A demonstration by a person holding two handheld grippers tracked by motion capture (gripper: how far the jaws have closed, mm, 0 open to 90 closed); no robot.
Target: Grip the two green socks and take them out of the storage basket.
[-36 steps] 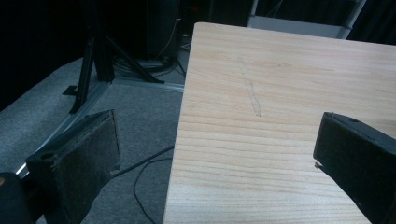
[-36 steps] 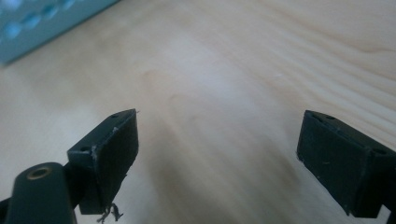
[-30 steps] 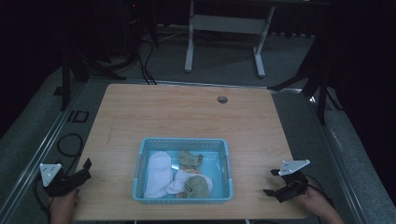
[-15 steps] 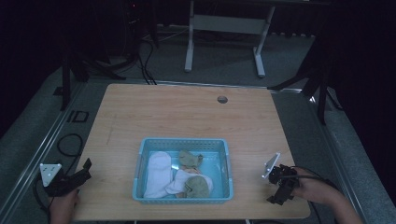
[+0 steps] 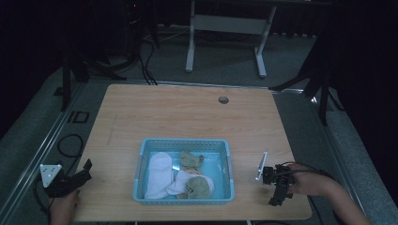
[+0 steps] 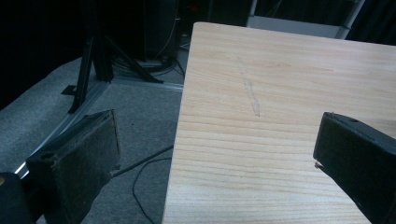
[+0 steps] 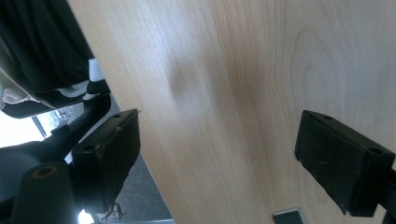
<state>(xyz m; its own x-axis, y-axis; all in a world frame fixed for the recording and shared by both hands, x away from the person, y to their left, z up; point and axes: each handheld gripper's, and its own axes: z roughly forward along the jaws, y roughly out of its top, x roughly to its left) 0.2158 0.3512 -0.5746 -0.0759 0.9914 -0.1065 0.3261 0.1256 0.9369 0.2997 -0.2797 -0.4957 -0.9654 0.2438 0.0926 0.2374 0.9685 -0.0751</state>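
Observation:
A light blue basket (image 5: 183, 142) sits on the wooden table (image 5: 187, 117) near its front edge. It holds a white cloth (image 5: 158, 171) and two olive-green pieces (image 5: 190, 160), (image 5: 199, 186). My left gripper (image 5: 86, 169) hangs just off the table's left front corner, open and holding nothing. In the left gripper view its jaws (image 6: 215, 140) straddle the table's left edge. My right gripper (image 5: 279, 198) is over the table to the right of the basket, rolled on its side and pointing down at the front edge. It is open and holds nothing (image 7: 217, 140).
A round cable hole (image 5: 223, 100) lies near the table's far edge. Cables (image 5: 70, 140) trail on the grey floor at the left. A metal frame (image 5: 225, 28) stands beyond the table. A small grey tag (image 7: 287, 215) shows on the wood below the right gripper.
The right gripper has moved left from the table's right edge toward the basket and rolled, so its grey plate stands on edge. The left gripper has stayed put.

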